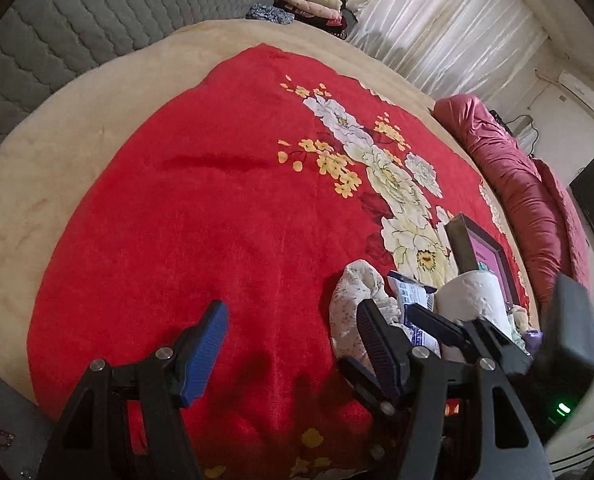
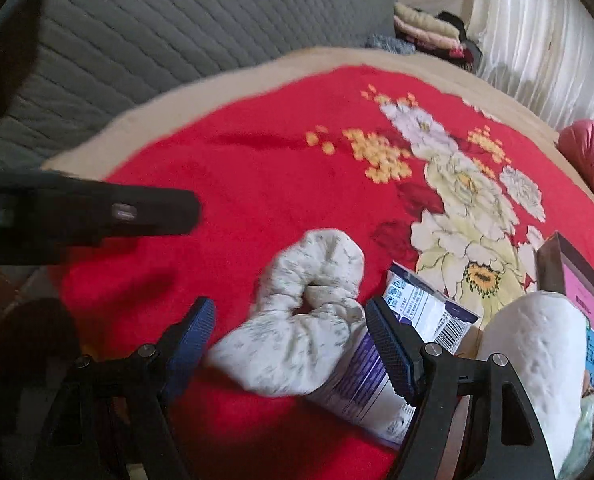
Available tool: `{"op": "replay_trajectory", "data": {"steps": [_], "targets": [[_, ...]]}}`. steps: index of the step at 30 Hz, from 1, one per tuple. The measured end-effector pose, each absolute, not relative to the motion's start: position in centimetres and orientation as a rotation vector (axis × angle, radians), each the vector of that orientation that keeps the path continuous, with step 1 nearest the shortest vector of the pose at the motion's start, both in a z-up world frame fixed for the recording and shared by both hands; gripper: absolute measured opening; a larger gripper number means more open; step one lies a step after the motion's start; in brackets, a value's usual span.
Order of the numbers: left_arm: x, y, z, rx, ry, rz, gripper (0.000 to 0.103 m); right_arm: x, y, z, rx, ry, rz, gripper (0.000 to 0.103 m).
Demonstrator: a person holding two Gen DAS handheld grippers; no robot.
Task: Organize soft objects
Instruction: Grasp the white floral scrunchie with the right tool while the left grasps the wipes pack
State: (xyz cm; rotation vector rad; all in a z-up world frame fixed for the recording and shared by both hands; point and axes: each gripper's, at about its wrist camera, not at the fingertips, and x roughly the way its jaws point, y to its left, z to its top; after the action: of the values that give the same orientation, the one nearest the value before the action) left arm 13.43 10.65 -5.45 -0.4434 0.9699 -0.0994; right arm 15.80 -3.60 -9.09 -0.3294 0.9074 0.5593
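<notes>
Floral padded cloth [image 2: 305, 316] between wide-open right claw [image 2: 293, 344] fingers, untouched, left claw [image 1: 293, 344] open, empty

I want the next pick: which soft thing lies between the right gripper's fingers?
The floral cloth bundle; the white roll stands outside the right finger, at the pile's edge.

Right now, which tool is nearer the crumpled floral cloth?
Right. The right tool is open right over the floral cloth, which lies between its pads. The left tool is open over bare red blanket, the cloth beside its right finger.
</notes>
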Motion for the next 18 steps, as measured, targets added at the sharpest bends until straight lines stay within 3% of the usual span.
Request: {"op": "replay_trajectory", "data": {"steps": [4, 5, 6, 11, 18], "targets": [[13.8, 10.4, -5.8, -0.442, 0.982, -0.118, 0.066, 17.5, -3.7, -10.7, -0.332, 0.975, 0.571, 0.075], [13.9, 10.4, -6.0, -0.443, 0.992, -0.12, 0.066, 17.8, -3.7, -10.9, -0.327, 0.985, 0.584, 0.061], [13.9, 10.4, -6.1, -0.442, 0.996, -0.121, 0.066, 18.1, -3.7, -11.1, -0.321, 0.995, 0.596, 0.054], [14.2, 10.1, -6.4, -0.434, 1.009, -0.119, 0.066, 18.8, -4.7, -10.9, -0.264, 0.991, 0.565, 0.03], [14.5, 7.8, -6.7, -0.396, 1.029, -0.139, 0.066, 17.9, -9.1, -5.3, -0.135, 0.831, 0.524, 0.028]]}}
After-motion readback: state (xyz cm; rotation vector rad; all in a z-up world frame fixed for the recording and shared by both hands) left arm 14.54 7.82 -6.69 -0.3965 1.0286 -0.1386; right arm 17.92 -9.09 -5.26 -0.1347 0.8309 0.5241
